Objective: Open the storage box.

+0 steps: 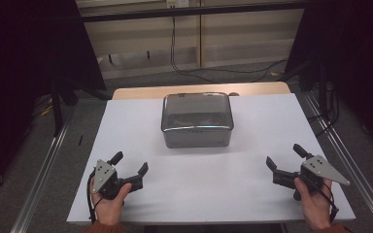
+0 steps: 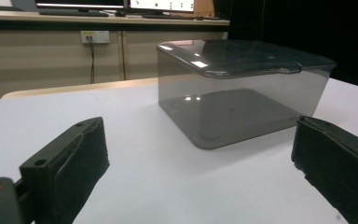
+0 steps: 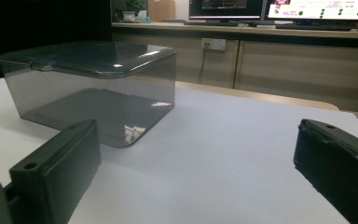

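Smoky clear plastic box (image 1: 197,120), lid on, sits mid worktop (image 1: 126,204). It looks light, stiff, slippery; hold its sides. Left gripper (image 1: 132,167) and right gripper (image 1: 283,157): jaws apart, empty.

The smoky lidded box (image 1: 197,120) blurs whatever lies inside it, both forearms are cut off at the high view's bottom edge, and the monitors (image 3: 317,9) are cropped.

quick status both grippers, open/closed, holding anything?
Left gripper: open, holding nothing, short of the lidded box.
Right gripper: open, holding nothing.
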Available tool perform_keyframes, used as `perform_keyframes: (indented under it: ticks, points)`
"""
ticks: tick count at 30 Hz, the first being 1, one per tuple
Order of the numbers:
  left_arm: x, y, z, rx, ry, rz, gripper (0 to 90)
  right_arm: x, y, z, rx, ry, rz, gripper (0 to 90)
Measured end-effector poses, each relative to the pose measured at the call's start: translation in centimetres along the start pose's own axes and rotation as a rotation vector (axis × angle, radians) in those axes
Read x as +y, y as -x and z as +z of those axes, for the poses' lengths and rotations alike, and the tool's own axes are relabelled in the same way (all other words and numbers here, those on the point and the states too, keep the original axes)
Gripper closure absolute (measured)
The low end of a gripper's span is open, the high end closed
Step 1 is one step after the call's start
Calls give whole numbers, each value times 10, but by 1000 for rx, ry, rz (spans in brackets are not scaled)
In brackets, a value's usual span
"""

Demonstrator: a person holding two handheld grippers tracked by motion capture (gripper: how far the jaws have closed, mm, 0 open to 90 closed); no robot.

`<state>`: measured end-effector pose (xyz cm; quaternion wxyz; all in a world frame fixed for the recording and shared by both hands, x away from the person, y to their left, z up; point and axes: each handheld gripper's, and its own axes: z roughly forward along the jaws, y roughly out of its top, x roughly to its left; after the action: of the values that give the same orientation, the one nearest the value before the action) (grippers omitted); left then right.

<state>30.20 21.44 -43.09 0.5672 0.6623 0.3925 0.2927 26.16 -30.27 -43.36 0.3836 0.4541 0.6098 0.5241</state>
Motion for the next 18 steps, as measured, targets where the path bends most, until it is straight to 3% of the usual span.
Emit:
perform_keyframes:
  ticks: [6, 7, 14, 18]
  points:
    - [0, 2, -2, 1, 0, 10, 33, 1, -6, 6, 26, -4, -1, 0]
    - [0, 2, -1, -3, 3, -7, 33, 2, -9, 10, 38, -5, -1, 0]
    - [0, 0, 0, -1, -2, -8, 33, 5, -18, 19, 73, -8, -2, 0]
    - [0, 2, -1, -2, 1, -6, 36, 9, -27, 28, 87, -1, -28, 0]
